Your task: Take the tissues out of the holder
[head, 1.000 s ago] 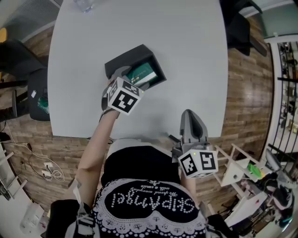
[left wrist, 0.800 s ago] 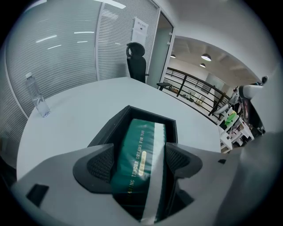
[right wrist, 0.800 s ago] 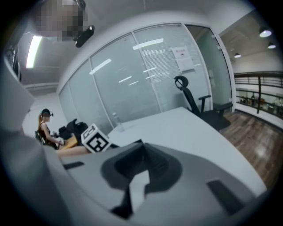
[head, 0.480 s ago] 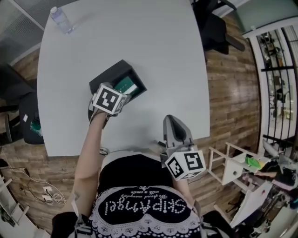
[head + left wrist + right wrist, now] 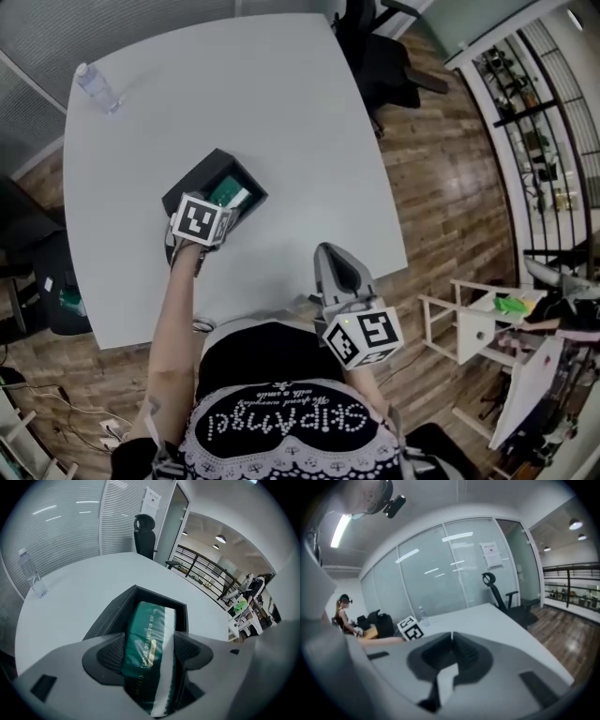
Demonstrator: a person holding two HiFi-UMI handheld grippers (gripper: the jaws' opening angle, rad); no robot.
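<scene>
Water bottle [image 5: 94, 86] stands at the 10 o'clock corner of the table [image 5: 281, 112]. Open black holder [image 5: 112, 616] at 8 o'clock contains a green tissue pack [image 5: 150, 620]. Left gripper [image 5: 149, 653] clamps the pack's near end; the far end lies inside the holder. Right gripper [image 5: 452, 651] at the 6 o'clock edge, jaws pressed together, empty. Office chair [image 5: 384, 56] at 1 o'clock.

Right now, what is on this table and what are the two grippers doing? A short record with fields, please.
table: white
holder: black open box on the table
tissues: green pack, far end in the holder
left gripper: shut on the tissues
right gripper: shut, empty, over the table's near edge
bottle: clear, upright, at a far corner
</scene>
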